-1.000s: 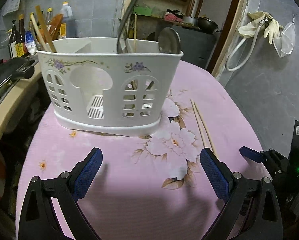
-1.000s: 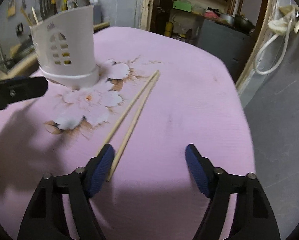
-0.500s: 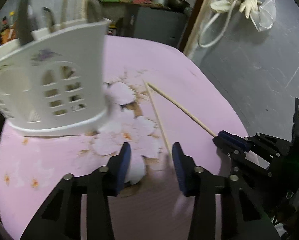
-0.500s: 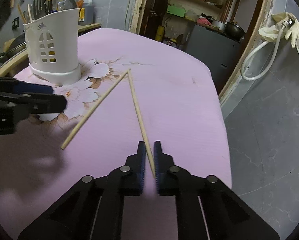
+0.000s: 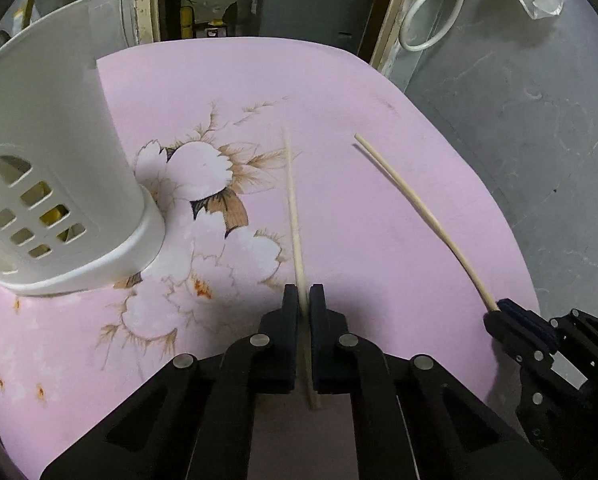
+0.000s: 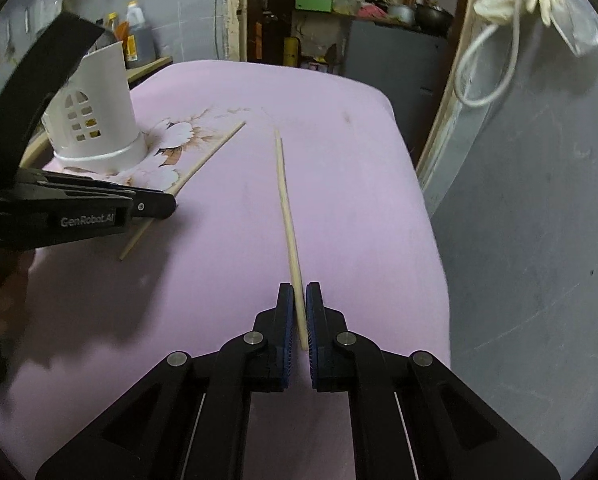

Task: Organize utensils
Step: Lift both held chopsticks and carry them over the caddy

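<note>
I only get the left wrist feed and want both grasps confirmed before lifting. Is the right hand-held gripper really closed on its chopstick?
Observer: Yes. The right wrist view shows the right hand-held gripper shut on the chopstick, gripping it close to its near end.
Operator: Anything behind the holder I should avoid?
Observer: Bottles stand on a counter just behind the holder.
</note>
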{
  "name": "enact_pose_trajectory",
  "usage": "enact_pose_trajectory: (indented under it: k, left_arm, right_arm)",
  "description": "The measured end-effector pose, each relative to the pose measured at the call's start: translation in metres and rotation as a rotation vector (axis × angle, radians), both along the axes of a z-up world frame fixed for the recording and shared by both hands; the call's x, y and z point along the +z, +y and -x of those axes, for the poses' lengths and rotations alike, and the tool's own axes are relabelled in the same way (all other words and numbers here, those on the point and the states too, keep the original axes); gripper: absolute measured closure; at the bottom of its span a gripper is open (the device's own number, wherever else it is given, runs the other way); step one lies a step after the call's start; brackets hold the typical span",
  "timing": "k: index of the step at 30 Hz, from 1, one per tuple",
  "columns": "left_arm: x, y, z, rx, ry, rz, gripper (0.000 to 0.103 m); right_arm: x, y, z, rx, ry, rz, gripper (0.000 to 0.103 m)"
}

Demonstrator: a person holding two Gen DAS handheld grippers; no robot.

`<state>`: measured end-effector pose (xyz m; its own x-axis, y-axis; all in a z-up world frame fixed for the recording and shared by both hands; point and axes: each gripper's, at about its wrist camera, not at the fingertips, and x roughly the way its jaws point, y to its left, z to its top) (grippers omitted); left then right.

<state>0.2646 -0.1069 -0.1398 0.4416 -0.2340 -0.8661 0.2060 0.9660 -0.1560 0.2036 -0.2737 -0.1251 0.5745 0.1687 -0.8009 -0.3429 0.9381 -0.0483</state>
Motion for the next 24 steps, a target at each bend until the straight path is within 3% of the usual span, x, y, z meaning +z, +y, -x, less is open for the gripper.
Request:
enact_pose_trajectory:
  k: [8,12,17,20,22,24]
  left_arm:
    - [0.002,0.029,0.053,0.07,0.01,0.008,0.101]
    - [0.01,0.045,0.081,0.087,0.0,0.047,0.101]
    - [0.018,0.056,0.083,0.091,-0.016,0.038,0.1]
    - [0.018,0.053,0.07,0.083,-0.004,0.045,0.092]
    - [0.018,0.054,0.064,0.078,0.003,0.06,0.078]
    - [0.016,0.052,0.055,0.073,0.01,0.066,0.07]
  right_arm:
    - [0.0,-0.003,0.013,0.011,0.081,-0.051,0.099]
    - [0.0,-0.002,0.006,0.02,0.087,-0.056,0.098]
    - [0.003,0.003,-0.018,0.065,0.066,-0.049,0.093]
    - [0.005,0.011,-0.037,0.107,0.057,-0.047,0.084]
    - [0.004,0.016,-0.055,0.131,0.06,-0.046,0.082]
    - [0.001,0.018,-0.07,0.145,0.073,-0.062,0.081]
